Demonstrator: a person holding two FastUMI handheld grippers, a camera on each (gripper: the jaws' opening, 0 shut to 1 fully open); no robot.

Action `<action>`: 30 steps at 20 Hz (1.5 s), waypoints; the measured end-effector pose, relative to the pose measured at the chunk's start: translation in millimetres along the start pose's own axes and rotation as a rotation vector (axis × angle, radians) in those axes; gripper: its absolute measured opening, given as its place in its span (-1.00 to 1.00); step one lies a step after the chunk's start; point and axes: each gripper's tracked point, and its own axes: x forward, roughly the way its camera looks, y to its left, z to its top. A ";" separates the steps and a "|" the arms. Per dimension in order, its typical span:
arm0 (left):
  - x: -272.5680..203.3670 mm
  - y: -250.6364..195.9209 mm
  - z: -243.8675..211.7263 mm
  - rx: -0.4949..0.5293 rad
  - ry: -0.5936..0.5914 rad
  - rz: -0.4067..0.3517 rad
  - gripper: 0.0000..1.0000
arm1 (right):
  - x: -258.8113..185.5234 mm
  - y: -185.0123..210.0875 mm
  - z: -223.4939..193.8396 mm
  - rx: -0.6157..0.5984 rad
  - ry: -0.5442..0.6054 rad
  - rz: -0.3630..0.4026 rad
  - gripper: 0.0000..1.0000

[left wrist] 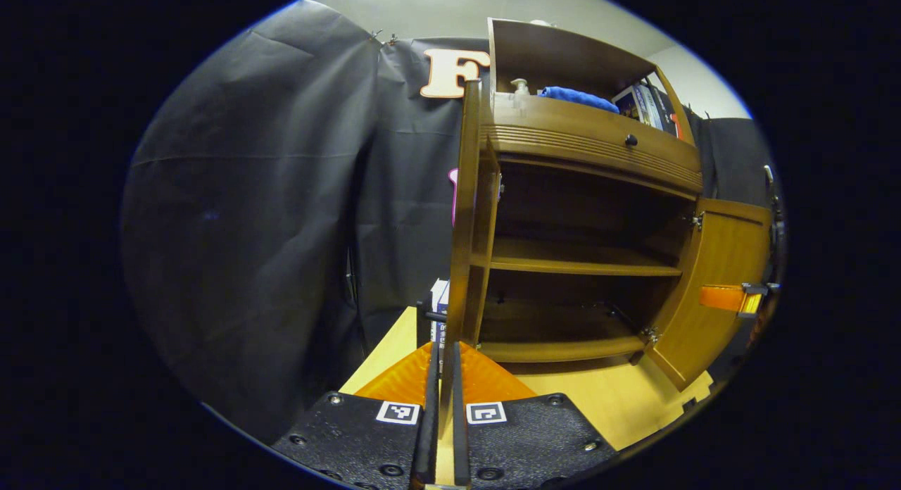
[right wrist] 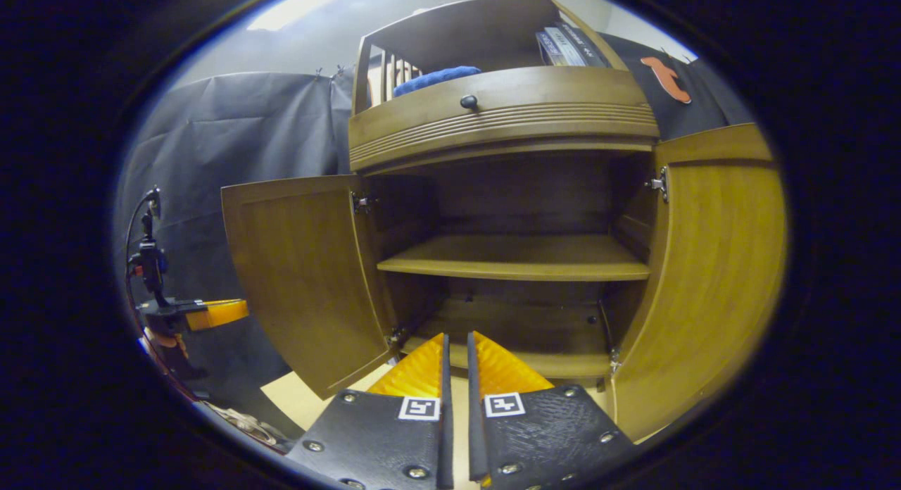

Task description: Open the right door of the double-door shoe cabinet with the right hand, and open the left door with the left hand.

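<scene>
Both doors stand open. Left gripper, fingers narrow, pinches the left door edge at frame centre, apparently for swinging it. Right gripper, nearly closed and empty, faces the cabinet; right door at frame right.

Both doors of the shoe cabinet stand swung wide — the left door and right door flank an unblocked opening. Inside, the middle shelf splits the space into two bare bays. The left door's edge stands directly ahead of the left gripper — between its nearly closed fingers.
</scene>
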 end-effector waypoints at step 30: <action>39.6 -243.2 71.1 0.044 -0.148 -0.516 -0.80 | -81.5 -86.4 55.5 -0.025 -0.180 -0.324 -0.82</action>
